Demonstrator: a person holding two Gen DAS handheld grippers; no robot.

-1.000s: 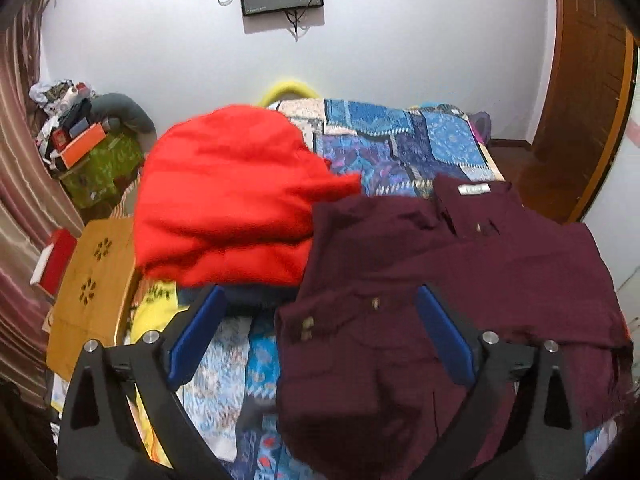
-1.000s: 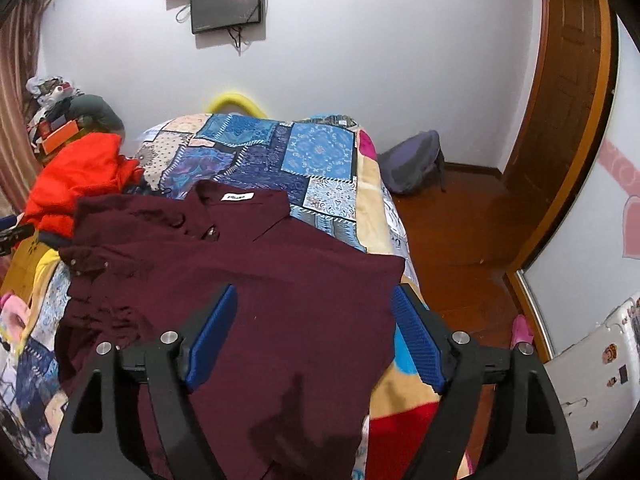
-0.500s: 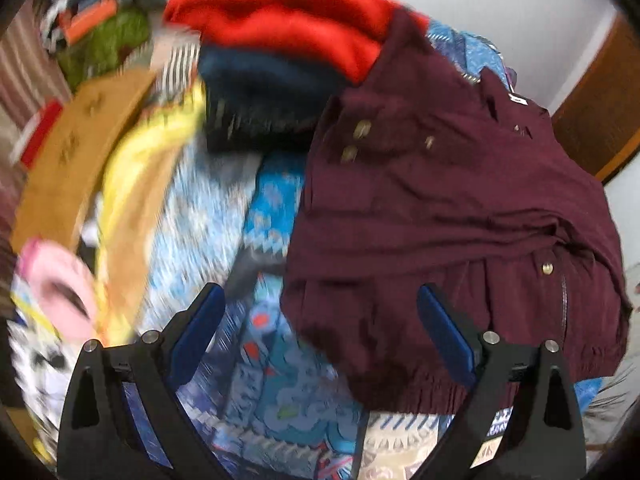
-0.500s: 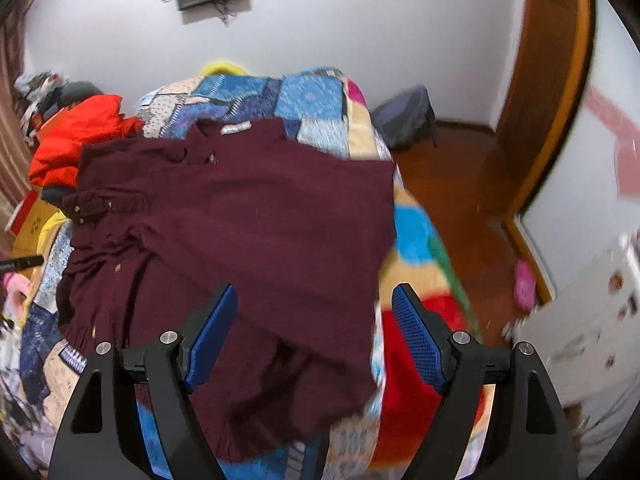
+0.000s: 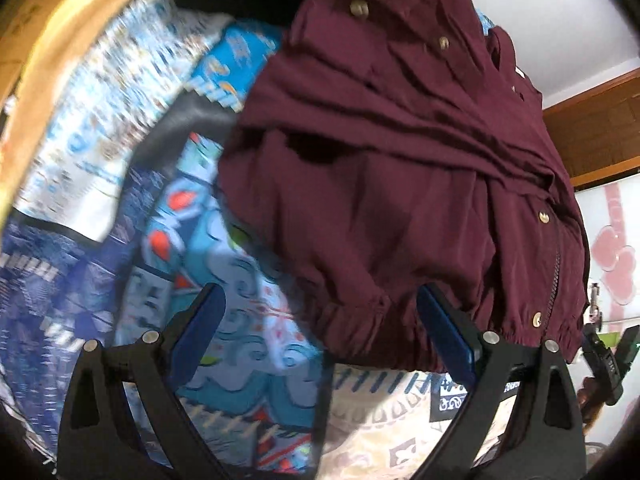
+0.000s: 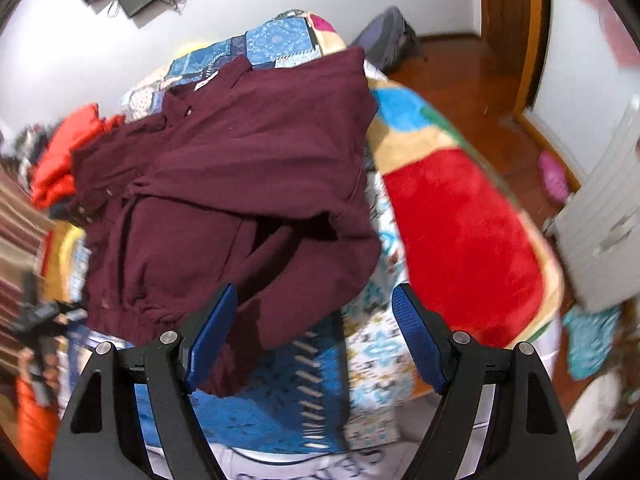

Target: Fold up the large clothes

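With both claws wide open and empty, I held the left claw (image 5: 320,336) at the elastic hem of the maroon jacket (image 5: 400,168) lying collar-away on the patchwork-quilted bed (image 6: 280,392), the right claw (image 6: 314,332) near its hem corner.

Matt, creased cloth with shiny metal snaps (image 5: 543,217) is being shown by the maroon jacket (image 6: 240,168); glossy wood by the floor (image 6: 460,68) at one o'clock.

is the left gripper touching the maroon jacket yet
Cannot tell. In the left wrist view the left gripper is open around the hem of the maroon jacket; its right finger overlaps the hem, but neither contact nor a gap shows plainly.
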